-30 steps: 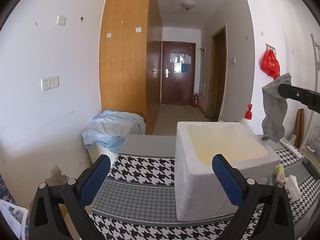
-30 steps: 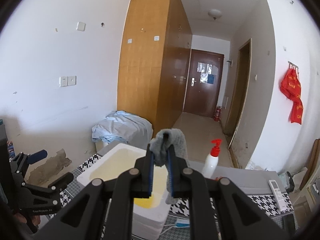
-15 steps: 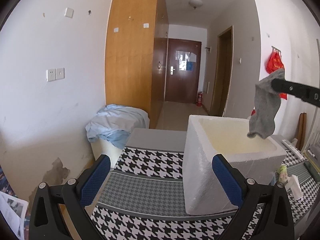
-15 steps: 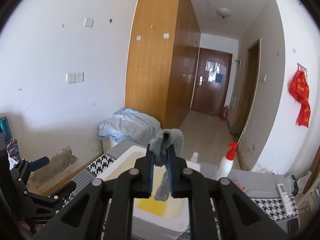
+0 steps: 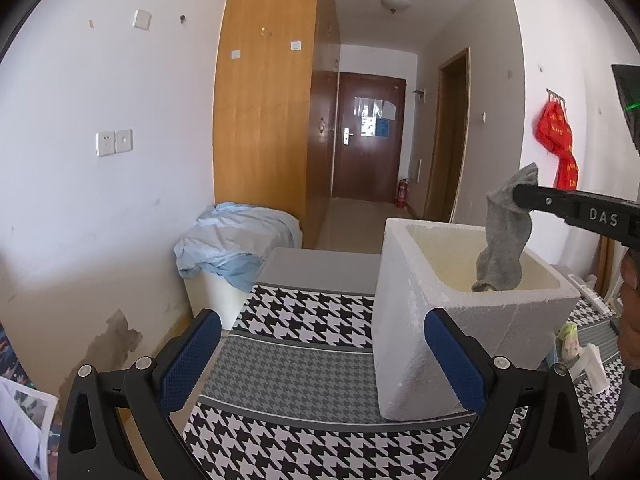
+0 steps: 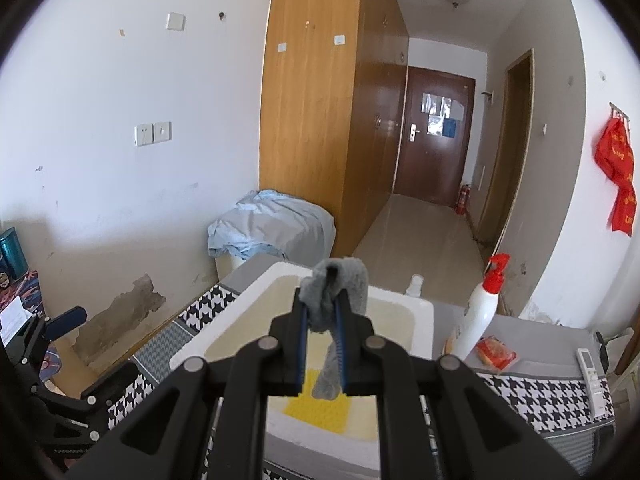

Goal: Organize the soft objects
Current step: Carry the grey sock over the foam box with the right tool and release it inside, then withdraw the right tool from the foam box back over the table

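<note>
Right wrist view: the right gripper (image 6: 322, 334) has its fingers (image 6: 301, 344) pinching a grey sock (image 6: 334, 300), which hangs over the open white foam box (image 6: 420, 312) holding a yellow sponge (image 6: 320, 406). The left gripper (image 5: 320, 360), fingers spread and holding nothing, hovers over the houndstooth-covered desk (image 5: 296, 368) beside the box.

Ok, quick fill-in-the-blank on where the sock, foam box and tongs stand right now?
1. The right tongs are shut on a grey ____.
2. The sock hangs over the white ____ box.
3. The left tongs are open and hold ____.
4. A ____ pad lies inside the box.

Missing: sock; foam; nothing; yellow
</note>
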{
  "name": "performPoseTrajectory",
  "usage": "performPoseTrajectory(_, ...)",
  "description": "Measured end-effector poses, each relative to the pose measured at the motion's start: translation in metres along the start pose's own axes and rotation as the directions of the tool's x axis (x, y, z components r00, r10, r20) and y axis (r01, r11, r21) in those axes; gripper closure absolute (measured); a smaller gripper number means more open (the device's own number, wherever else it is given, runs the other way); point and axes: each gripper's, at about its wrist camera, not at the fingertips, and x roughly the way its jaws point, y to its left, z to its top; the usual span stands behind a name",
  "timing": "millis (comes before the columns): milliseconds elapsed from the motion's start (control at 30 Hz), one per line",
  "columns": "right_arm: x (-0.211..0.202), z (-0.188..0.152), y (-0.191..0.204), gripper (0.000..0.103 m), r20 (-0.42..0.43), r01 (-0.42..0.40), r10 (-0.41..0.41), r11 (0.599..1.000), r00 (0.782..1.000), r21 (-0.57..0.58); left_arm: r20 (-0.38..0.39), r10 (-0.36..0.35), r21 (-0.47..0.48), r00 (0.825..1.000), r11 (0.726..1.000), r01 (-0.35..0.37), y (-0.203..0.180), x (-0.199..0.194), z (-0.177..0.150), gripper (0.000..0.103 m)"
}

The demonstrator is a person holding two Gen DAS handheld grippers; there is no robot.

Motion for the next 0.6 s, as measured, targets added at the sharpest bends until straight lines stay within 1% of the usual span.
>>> performPoseTrajectory(100, 0.009, -0.002, -0.002, 0.087, -0.037, -0.008, 0.008, 1.000, 0.999, 0.010, -0.001, -0.005, -0.001, 1.000, 1.000, 0.005, -0.001, 0.000, -0.001, 0.001)
performPoseTrajectory(200, 0.018, -0.005, -0.005, 0.074, -0.069, -0.012, 0.013, 1.000, 0.998, 0.017, -0.007, -0.007, 0.003, 1.000, 1.000, 0.007, -0.002, 0.001, -0.001, 0.001)
performPoseTrajectory(267, 0.024, -0.008, -0.005, 0.060, -0.091, -0.017, 0.018, 1.000, 0.996, 0.015, -0.008, -0.008, 0.005, 1.000, 1.000, 0.008, -0.004, 0.001, -0.002, 0.001)
performPoseTrajectory(300, 0.026, -0.010, -0.005, 0.055, -0.097, -0.021, 0.022, 1.000, 0.995, 0.013, -0.008, -0.009, 0.005, 1.000, 1.000, 0.009, -0.004, 0.001, -0.002, 0.001)
performPoseTrajectory(333, 0.026, -0.011, -0.005, 0.043, -0.100, -0.025, 0.026, 1.000, 0.995, 0.011, -0.008, -0.010, 0.007, 1.000, 1.000, 0.010, -0.005, 0.000, -0.001, 0.001)
performPoseTrajectory(367, 0.026, -0.012, -0.004, 0.035, -0.102, -0.026, 0.027, 1.000, 0.994, 0.008, -0.006, -0.008, 0.008, 1.000, 1.000, 0.008, -0.005, 0.000, -0.001, 0.001)
performPoseTrajectory(467, 0.021, -0.016, -0.001, 0.030, -0.087, -0.031, 0.030, 0.999, 0.996, -0.010, -0.003, -0.008, 0.008, 1.000, 1.000, 0.008, -0.006, -0.001, 0.000, 0.001)
performPoseTrajectory(600, 0.018, -0.018, 0.000, 0.028, -0.086, -0.053, 0.053, 0.999, 0.995, -0.009, 0.002, -0.004, 0.010, 1.000, 1.000, 0.004, -0.008, -0.003, 0.000, 0.001)
